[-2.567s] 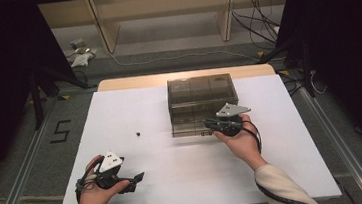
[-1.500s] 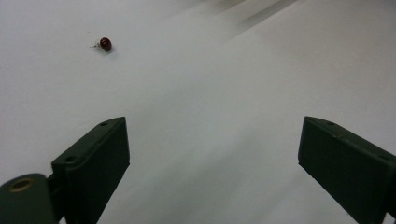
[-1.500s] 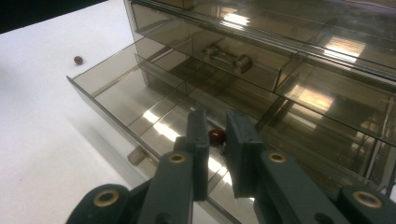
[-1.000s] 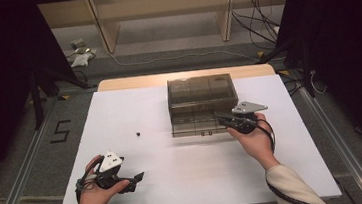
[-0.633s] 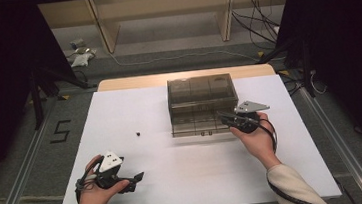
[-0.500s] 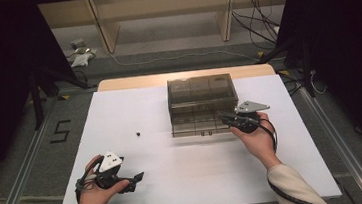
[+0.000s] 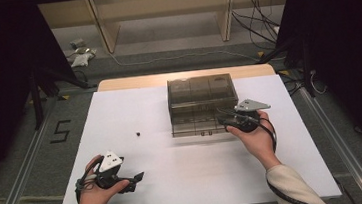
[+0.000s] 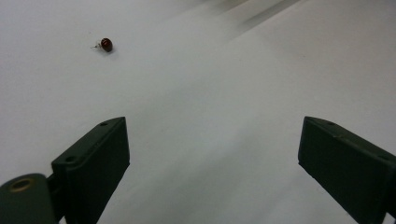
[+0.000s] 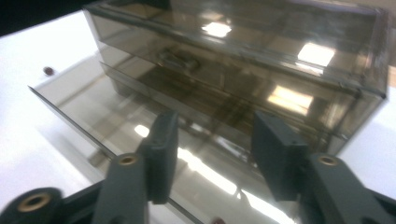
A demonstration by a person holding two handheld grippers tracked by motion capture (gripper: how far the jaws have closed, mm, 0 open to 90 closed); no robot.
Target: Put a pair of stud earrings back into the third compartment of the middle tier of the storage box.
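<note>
1. Overhead, the right gripper [image 7: 227, 119] is hovering at the smoked plastic drawer box [image 7: 202, 104]'s front right corner, nearer than the left gripper [image 7: 135, 179].
2. Left gripper view: jaws are gaping empty; a small dark bead [image 8: 106, 44] is lying ahead-left.
3. Right gripper view: jaws, having just been opening, are straddling the pulled-out drawer [image 9: 140, 135], pressing nothing.

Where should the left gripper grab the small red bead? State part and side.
Grip the bead by its round red head, coming straight down: it lies loose and low on the white table, so a level approach would likely push it away. The left gripper stands open.
</note>
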